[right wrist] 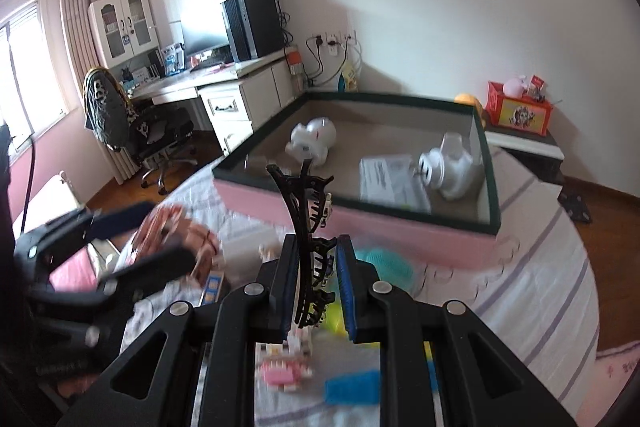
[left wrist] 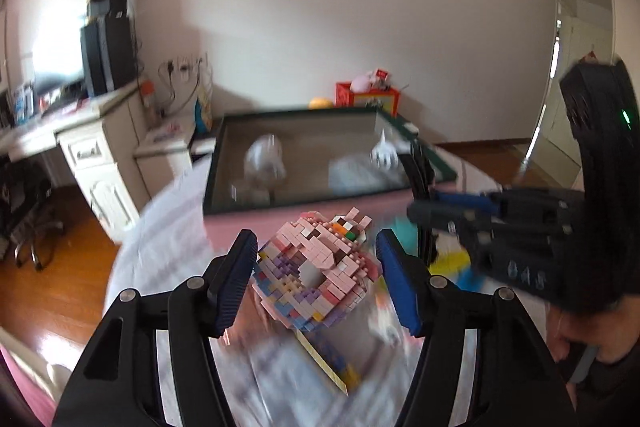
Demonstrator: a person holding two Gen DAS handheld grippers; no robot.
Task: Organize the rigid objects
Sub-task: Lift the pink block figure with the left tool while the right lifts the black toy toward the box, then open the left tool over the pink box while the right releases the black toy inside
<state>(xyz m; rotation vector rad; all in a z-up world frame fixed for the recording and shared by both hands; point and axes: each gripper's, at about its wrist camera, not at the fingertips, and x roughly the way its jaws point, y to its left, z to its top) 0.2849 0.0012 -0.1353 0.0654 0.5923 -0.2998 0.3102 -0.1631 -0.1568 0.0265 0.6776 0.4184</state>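
Left wrist view, lower centre: the left gripper (left wrist: 316,279) is standing with its fingers (left wrist: 236,279) spread, and the pink brick model (left wrist: 316,275) is sitting between them. The left pad looks to be touching the model's edge; a gap is showing at the right pad. Whether the model is being carried or is resting on the bed (left wrist: 168,259) cannot be told through the blur.

Risk: with contact on one side only, the model could tip or shed bricks if the gripper is lifted, because nothing is pressing on its far side.

Right wrist view, lower centre: the right gripper (right wrist: 318,267) is pinching a black hair claw clip (right wrist: 306,219), fingers drawn in on its lower half, its upper half standing clear above the tips.

Risk: the clip is tall and thinly held, so it could swivel or slip during a swing toward the open box (right wrist: 486,155) at centre right. Loose small pieces are lying blurred on the bed beneath both grippers.
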